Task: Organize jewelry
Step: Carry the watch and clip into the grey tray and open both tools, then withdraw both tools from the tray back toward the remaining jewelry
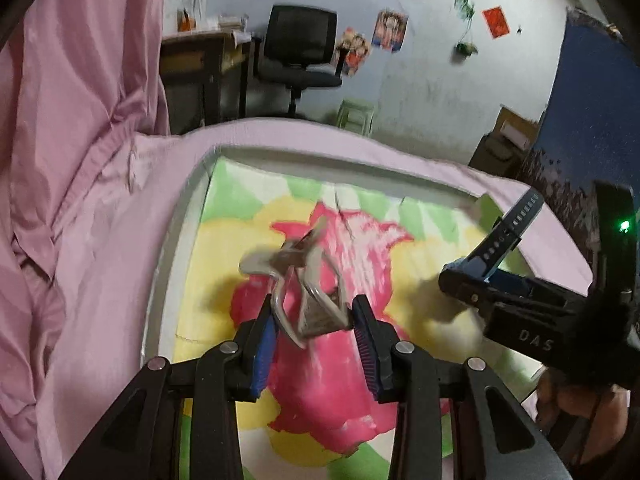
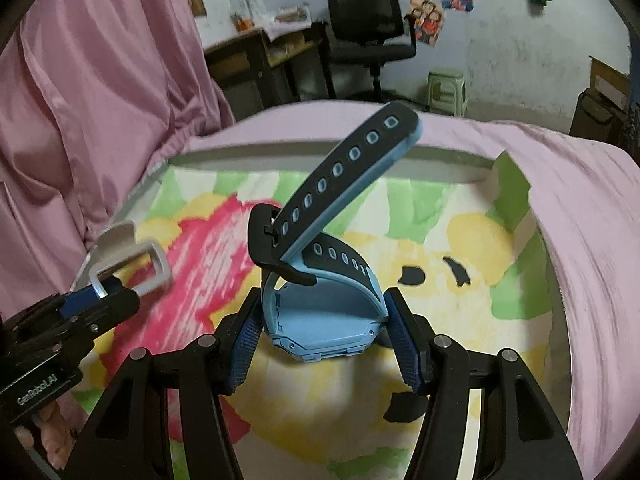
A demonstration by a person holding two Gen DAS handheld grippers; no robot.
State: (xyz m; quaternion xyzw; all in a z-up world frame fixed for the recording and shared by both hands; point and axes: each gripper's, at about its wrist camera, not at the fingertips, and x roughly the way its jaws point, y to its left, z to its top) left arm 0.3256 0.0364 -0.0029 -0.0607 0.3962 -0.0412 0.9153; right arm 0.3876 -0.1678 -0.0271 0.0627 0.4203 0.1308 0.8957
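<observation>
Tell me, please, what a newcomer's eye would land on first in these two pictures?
First, the blue and black watch, clamped in the right claw with its strap sticking up over the flowered tray. Next, the pale grey watch pinched in the left claw above the tray's big pink bloom. Behind both, a black office chair stands by the wall.
</observation>
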